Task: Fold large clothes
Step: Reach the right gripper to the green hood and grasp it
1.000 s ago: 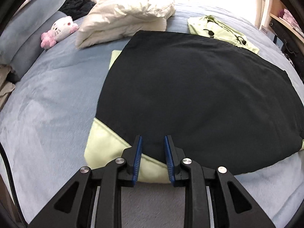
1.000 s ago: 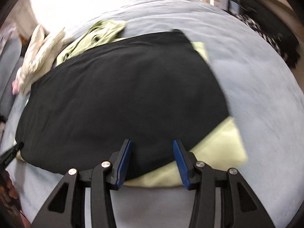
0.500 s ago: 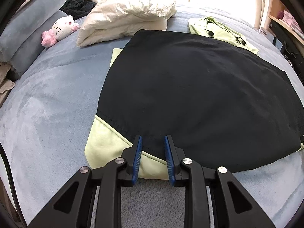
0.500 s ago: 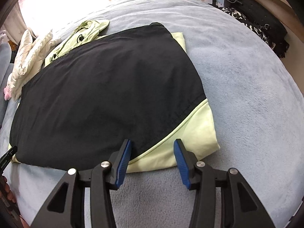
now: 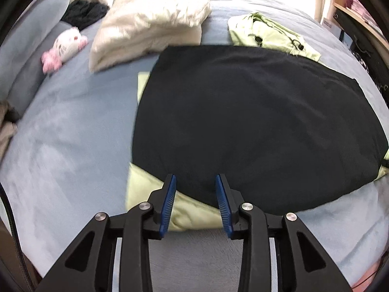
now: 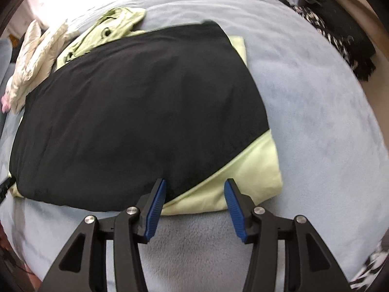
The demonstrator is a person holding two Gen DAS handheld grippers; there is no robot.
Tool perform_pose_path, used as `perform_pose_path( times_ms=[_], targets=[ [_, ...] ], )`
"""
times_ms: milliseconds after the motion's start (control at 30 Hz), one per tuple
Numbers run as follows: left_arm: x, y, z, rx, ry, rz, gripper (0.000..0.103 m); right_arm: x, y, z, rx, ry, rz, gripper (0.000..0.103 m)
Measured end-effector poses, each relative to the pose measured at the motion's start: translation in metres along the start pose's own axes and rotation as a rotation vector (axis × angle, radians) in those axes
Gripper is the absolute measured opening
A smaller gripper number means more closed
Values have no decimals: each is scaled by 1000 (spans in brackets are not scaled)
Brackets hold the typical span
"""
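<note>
Nearest to us, our left gripper (image 5: 195, 194) and right gripper (image 6: 194, 199) both hang over the near hem with jaws apart and nothing between the blue pads, the right spread wider than the left. Neither touches cloth, as far as we can tell.

Just beyond them lies the black-and-lime jacket (image 5: 243, 126), flat on the blue-grey bed (image 5: 68, 141). It reads as a broad rectangle, with lime showing at both near corners and along the far side edges. We judge the sleeves tucked in and the first fold done; halving it again appears to be what remains, with each gripper taking a near corner.

Farther back we count one lime hood (image 5: 269, 32) at the jacket's far end, one cream puffy coat (image 5: 155, 17) in a rough pile, one pink-and-white plush toy (image 5: 64, 48), and one dark garment (image 5: 83, 12) by the pillows.
</note>
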State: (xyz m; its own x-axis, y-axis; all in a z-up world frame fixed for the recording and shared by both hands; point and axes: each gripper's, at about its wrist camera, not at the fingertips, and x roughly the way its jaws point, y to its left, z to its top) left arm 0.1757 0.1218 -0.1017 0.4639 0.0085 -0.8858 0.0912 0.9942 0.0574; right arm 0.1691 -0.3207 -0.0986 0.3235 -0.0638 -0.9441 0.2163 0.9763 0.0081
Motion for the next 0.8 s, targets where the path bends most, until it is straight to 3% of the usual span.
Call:
perform_pose_path(
  times_ms=[167,400,567,800],
  targets=[
    [-17,-7,56,72,-40,-2,39,-35,17,38,-79,-61,15,50],
    [-14,-34,166,120,-94,-56,41,-60,44,134,-92,-141,103,50],
    [32,-56,237,108,-69,-81,41,-49,57,206,-14,-182,224,57],
    [122,-72,288,16,4,-74,41,21,75,284,65,-142,341,58]
  ],
)
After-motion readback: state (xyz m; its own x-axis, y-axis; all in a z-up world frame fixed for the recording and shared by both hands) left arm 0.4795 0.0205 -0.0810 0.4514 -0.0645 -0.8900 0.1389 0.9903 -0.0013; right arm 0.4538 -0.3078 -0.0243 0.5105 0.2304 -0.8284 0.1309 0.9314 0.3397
